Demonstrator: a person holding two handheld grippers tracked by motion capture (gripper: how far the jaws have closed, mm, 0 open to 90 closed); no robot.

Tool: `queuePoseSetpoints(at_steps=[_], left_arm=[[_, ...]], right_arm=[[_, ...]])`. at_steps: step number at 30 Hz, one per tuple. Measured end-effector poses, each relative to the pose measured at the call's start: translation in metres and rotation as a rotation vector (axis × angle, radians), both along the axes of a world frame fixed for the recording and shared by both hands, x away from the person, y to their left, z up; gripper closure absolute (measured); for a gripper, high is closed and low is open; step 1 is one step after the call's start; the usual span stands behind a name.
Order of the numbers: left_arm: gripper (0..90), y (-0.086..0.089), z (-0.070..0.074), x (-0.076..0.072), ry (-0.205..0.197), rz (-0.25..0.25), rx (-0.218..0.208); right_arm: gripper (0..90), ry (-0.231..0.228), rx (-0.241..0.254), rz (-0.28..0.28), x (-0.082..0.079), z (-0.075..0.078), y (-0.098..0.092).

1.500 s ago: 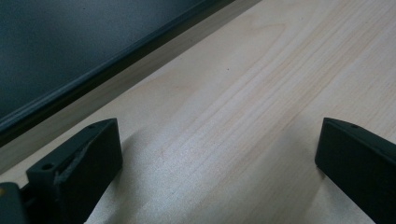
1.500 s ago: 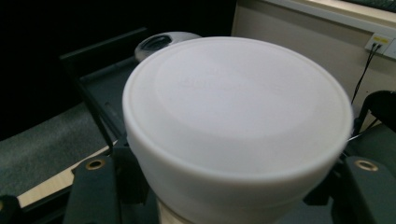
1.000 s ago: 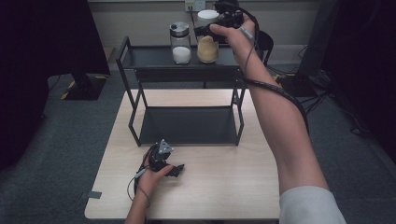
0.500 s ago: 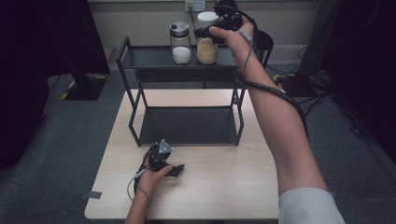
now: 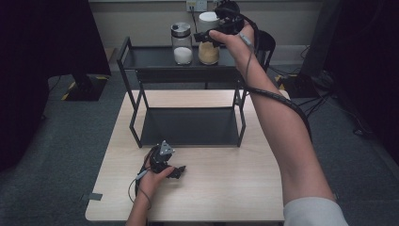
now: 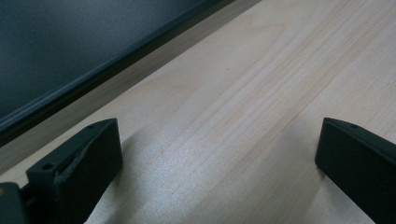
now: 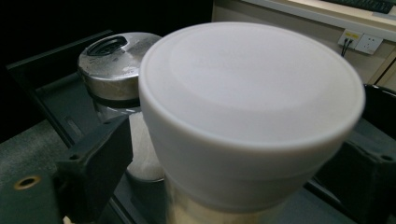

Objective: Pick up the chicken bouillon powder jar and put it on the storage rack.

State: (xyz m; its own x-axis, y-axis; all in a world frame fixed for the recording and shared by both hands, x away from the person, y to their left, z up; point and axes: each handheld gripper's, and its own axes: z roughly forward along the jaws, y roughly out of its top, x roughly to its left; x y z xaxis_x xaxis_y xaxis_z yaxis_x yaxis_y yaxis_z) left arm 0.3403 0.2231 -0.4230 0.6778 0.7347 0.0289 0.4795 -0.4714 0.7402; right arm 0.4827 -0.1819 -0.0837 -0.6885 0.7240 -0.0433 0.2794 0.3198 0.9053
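Nearest me, my left gripper [image 5: 176, 170] rests on the table [image 5: 226, 188], jaws spread with bare wood between them. Beyond, up on the rack's [image 5: 141, 59] top shelf, my right gripper [image 5: 210, 36] has just been opening; its jaws flank the white-lidded jar [image 7: 252, 116], which stands beside a steel-lidded jar [image 5: 181, 43].

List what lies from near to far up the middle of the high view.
Left gripper on the wooden table → rack's lower shelf → rack's top shelf → metal-lidded jar, white-lidded jar with right gripper at its lid.
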Motion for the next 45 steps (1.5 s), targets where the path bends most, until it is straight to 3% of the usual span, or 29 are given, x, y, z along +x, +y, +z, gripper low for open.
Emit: queuePoseSetpoints(at_steps=[8, 11, 26, 45], left_arm=[[0.0, 0.000, 0.000, 0.000, 0.000, -0.001, 0.000], [0.0, 0.000, 0.000, 0.000, 0.000, 0.000, 0.000], [0.0, 0.000, 0.000, 0.000, 0.000, 0.000, 0.000], [0.0, 0.000, 0.000, 0.000, 0.001, 0.000, 0.001]], right_arm=[[0.0, -0.007, 0.023, -0.018, -0.013, -0.005, -0.004], [0.3, 0.013, 0.040, -0.021, -0.015, -0.008, -0.006], [0.0, -0.002, 0.067, -0.021, -0.035, -0.026, -0.007], [0.0, -0.007, 0.097, 0.029, -0.058, -0.048, -0.024]])
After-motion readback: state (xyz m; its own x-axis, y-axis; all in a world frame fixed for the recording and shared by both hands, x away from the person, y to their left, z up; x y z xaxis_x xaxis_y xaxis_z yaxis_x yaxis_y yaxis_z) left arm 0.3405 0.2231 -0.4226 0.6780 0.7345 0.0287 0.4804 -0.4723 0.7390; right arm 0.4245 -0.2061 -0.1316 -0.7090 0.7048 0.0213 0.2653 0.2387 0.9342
